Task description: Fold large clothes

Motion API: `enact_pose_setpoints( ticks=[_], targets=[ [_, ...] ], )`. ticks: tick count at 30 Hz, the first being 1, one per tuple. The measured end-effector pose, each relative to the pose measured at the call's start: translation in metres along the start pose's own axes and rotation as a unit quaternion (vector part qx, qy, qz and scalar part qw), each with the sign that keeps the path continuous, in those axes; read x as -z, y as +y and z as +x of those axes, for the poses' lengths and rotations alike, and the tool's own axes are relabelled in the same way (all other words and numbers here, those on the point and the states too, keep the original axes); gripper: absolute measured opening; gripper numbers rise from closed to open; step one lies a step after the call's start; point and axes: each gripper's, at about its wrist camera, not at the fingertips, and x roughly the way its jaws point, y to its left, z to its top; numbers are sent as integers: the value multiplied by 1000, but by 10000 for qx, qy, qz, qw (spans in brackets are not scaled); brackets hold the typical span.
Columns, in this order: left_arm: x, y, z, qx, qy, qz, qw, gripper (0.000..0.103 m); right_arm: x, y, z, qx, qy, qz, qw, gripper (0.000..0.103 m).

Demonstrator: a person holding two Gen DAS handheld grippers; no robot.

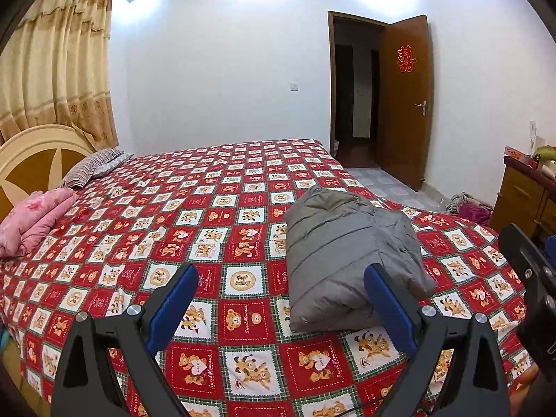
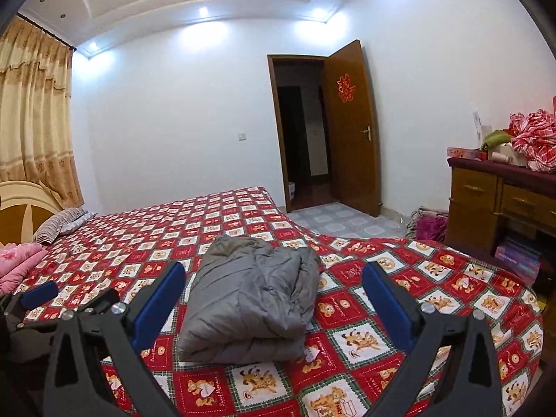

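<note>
- Grey padded jacket (image 2: 250, 295): folded into a thick oblong bundle, lying on the bedspread (image 1: 139, 229) near the bed's near edge; long axis runs away from both cameras toward the far wall.
- Right gripper (image 2: 274, 299): jaws spread to their widest, nothing between the pads; the bundle lies straight ahead, centred between the fingers but apart from them.
- Left gripper (image 1: 281, 299): jaws wide, empty; the bundle sits ahead and to its right, partly behind the right finger.
- Nearer hand: the right, by alignment; true closeness hard to judge through the fisheye.
- Materials: jacket quilted, puffy, matte, creased at the folded end; bedspread thin cotton, red-and-white check with bear prints, lying flat.
- Pads: blue, smooth, flat-faced.
</note>
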Motion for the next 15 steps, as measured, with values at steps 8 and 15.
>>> enact_pose_setpoints(
  ticks=[8, 15],
  targets=[
    [0, 1, 1, -3, 18, -11, 10000, 97, 0, -5, 3, 14, 62, 121, 9999, 103],
    [-1, 1, 3, -90, 15, 45, 9999, 97, 0, -7, 4, 2, 67, 139, 9999, 103]
  ],
)
